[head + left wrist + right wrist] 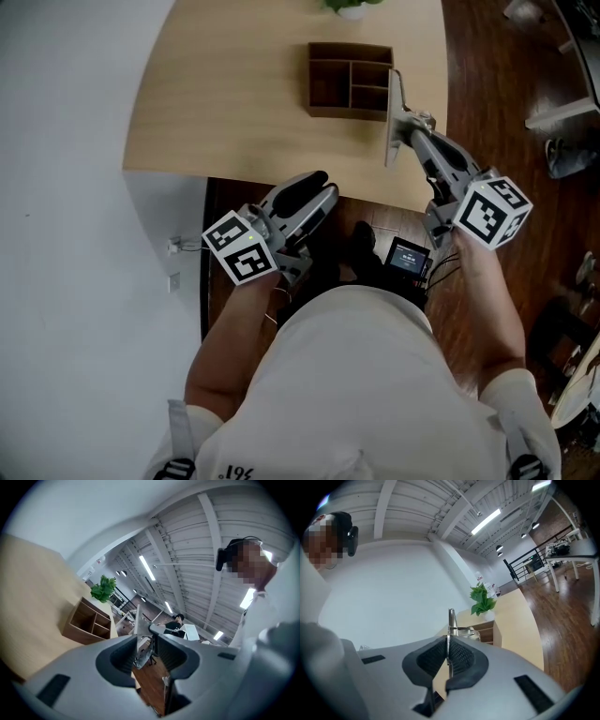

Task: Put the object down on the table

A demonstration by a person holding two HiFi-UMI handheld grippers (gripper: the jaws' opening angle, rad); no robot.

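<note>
The right gripper [411, 126] is clamped on a thin metal tool [393, 120], which sticks out edge-up from its jaws over the table [234, 112], just beside the wooden box [349, 80], while the left gripper [314, 190], jaws apart, is near the table edge.

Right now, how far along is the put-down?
Done: the metal tool is over the table, beside the wooden organizer.
In hand: the right gripper is shut on it, holding it on edge.
Left: lay it down and release it.
The left gripper is open and empty, off the table's edge.
</note>
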